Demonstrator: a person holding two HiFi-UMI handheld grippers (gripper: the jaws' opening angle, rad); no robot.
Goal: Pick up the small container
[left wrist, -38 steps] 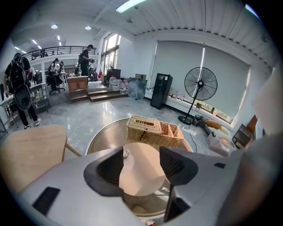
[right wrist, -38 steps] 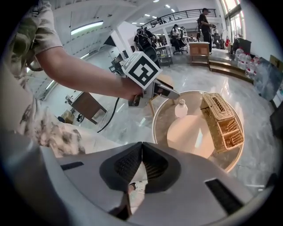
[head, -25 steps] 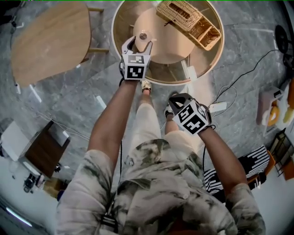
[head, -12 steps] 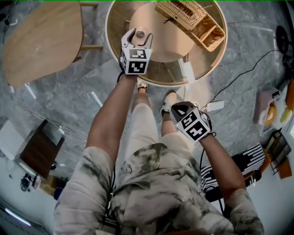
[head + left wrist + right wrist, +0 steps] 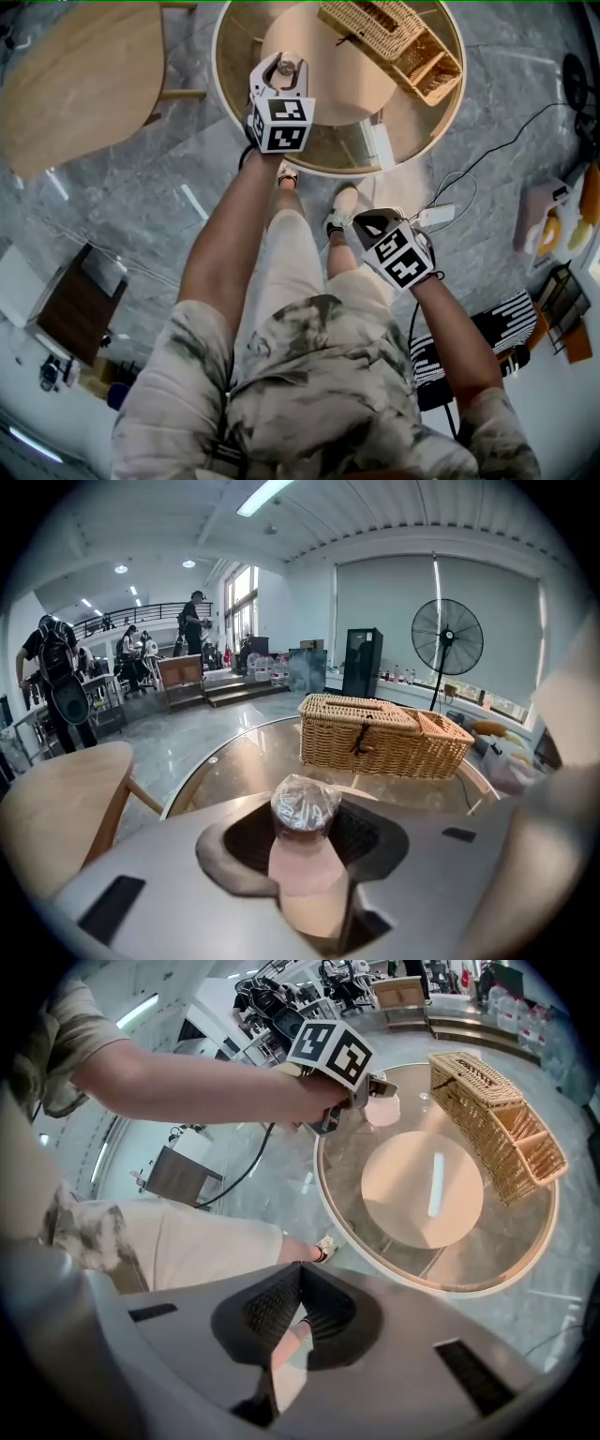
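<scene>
The small container (image 5: 305, 808), a clear wrinkled pot on a pinkish base, stands on the round inner wooden disc (image 5: 347, 84) of the glass table. My left gripper (image 5: 284, 66) reaches over the table's near left. Its jaws are closing, with the container (image 5: 289, 67) between them and the dark pads against its sides in the left gripper view (image 5: 305, 834). My right gripper (image 5: 367, 223) hangs low beside the person's leg, off the table. Its jaws meet at the tips (image 5: 298, 1274) with nothing between them.
A wicker basket (image 5: 394, 42) with a lid lies at the table's far right. The glass table's rim (image 5: 225, 103) curves just left of my left gripper. A wooden side table (image 5: 75, 84) stands to the left. A power strip and cables (image 5: 436, 217) lie on the floor.
The left gripper's jaws have drawn in around the container, which first stood loose between wide jaws. The view has shifted slightly; the right gripper stays low by the leg.
</scene>
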